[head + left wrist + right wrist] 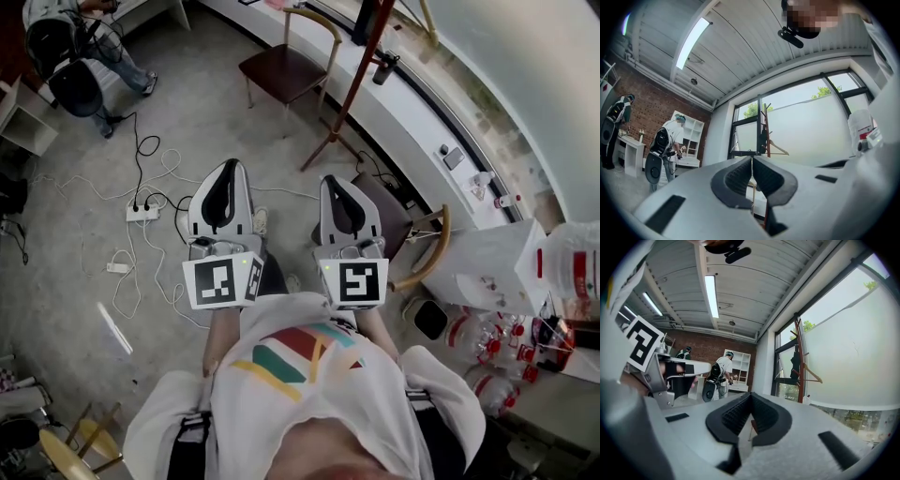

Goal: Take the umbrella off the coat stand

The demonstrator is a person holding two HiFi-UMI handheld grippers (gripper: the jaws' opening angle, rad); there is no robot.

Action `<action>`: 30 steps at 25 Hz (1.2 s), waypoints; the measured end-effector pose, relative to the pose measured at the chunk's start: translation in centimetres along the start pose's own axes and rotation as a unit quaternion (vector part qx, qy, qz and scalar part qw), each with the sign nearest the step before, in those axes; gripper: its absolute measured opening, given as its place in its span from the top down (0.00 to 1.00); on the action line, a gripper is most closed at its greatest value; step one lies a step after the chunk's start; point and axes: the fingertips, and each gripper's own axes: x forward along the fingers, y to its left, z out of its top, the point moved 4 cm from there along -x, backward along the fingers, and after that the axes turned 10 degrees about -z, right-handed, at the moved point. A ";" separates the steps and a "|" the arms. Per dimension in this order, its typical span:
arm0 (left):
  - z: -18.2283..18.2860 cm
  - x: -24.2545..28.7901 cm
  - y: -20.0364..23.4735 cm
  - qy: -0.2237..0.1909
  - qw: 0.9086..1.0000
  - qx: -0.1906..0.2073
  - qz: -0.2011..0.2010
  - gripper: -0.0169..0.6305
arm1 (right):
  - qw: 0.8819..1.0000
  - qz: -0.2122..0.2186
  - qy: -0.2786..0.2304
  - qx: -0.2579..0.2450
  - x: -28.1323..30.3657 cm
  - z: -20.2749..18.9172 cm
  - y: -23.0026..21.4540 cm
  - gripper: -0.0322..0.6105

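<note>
The coat stand (361,70) is a red-brown pole on splayed legs by the window ledge, ahead of both grippers. A dark folded umbrella (364,23) hangs against its upper part. It also shows in the left gripper view as the umbrella (762,138) and in the right gripper view as the umbrella (794,363), next to a wooden hanger (812,375). My left gripper (228,169) and right gripper (331,183) are held side by side, well short of the stand. The left gripper (752,159) and the right gripper (751,395) both have their pads together with nothing between them.
A wooden chair (286,66) stands left of the stand, and another chair (412,234) is close by my right gripper. A power strip (141,213) and cables lie on the floor to the left. Water bottles (487,361) and a white box (487,267) are at right. People stand at the far left (665,150).
</note>
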 end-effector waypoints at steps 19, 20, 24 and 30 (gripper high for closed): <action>-4.5 16.6 11.3 -0.002 0.998 -0.039 -0.052 0.96 | 0.997 -0.077 0.014 -0.017 18.6 -1.2 -2.8 0.95; -4.5 17.7 12.2 -0.001 0.998 -0.041 -0.054 0.96 | 0.996 -0.086 0.016 -0.013 20.0 -1.0 -3.3 0.95; -4.4 21.7 15.4 0.005 0.997 -0.048 -0.068 0.96 | 0.993 -0.112 0.025 -0.012 24.8 -0.2 -4.4 0.95; -2.7 28.0 20.7 -0.003 0.995 -0.037 -0.089 0.96 | 0.989 -0.145 0.008 0.031 32.0 2.2 -4.8 0.95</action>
